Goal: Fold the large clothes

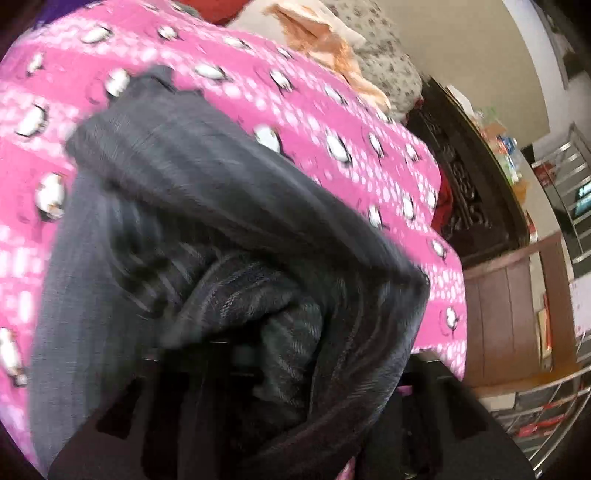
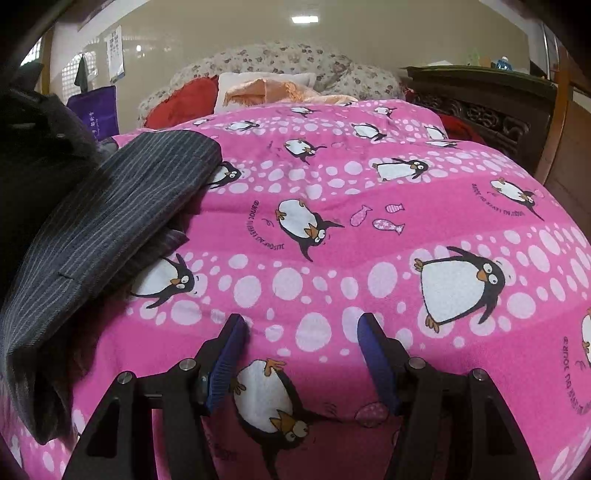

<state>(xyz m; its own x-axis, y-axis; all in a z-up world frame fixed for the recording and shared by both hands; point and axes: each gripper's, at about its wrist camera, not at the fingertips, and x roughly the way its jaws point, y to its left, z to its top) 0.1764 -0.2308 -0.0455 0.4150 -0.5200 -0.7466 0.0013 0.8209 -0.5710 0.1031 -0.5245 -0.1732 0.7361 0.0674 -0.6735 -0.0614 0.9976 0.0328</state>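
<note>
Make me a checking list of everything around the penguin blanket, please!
Surface: pink penguin blanket spread over a bed, no bare mattress showing.
Job's things: dark striped garment partly lifted off the blanket's left side, bunched up close in the left wrist view.
Clutter: red cushion, white pillow, orange cloth and floral quilt heaped at the far end.
Grippers: right hand-held gripper open above the blanket, holding nothing; left hand-held gripper buried in the garment, its jaws hidden.
Cables: nothing seen.
Surroundings: dark carved cabinet on the right, ceiling light, purple bag on the left.
</note>
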